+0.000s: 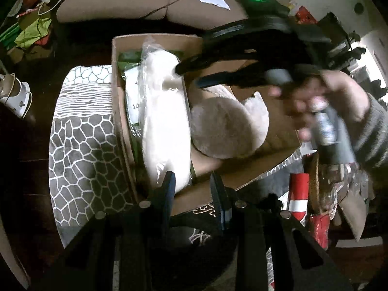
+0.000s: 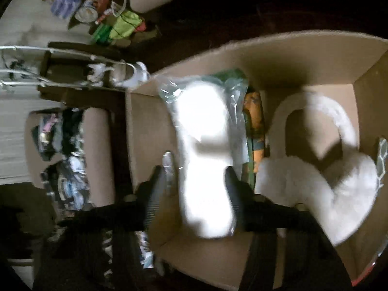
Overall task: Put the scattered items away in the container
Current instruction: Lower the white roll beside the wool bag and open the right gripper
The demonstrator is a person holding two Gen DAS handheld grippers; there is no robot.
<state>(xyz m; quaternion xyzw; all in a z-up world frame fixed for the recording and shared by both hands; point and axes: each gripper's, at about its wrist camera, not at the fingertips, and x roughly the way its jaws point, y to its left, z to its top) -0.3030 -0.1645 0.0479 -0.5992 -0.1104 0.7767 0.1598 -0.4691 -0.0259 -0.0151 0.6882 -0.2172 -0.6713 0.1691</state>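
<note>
An open cardboard box (image 1: 118, 111) (image 2: 291, 55) holds a white bagged item (image 1: 165, 121) (image 2: 203, 121), fluffy beige earmuffs (image 1: 223, 126) (image 2: 327, 186) and a green packet (image 1: 128, 60) (image 2: 230, 77). A hand (image 1: 327, 97) holds my right gripper (image 1: 189, 76) (image 2: 196, 189) over the box, above the white bag. Its jaws stand slightly apart with only cardboard showing between them in the left wrist view. My left gripper (image 1: 194, 181) hovers at the box's near edge. A black cap (image 1: 201, 230) with white embroidery fills the gap low between its fingers.
A grey and white patterned mat (image 1: 80, 145) lies left of the box. A beige sofa (image 1: 145, 2) with papers stands behind it. A red and white cylinder (image 1: 299, 194) and clear plastic clutter sit to the right. An orange item (image 2: 257, 126) lies in the box.
</note>
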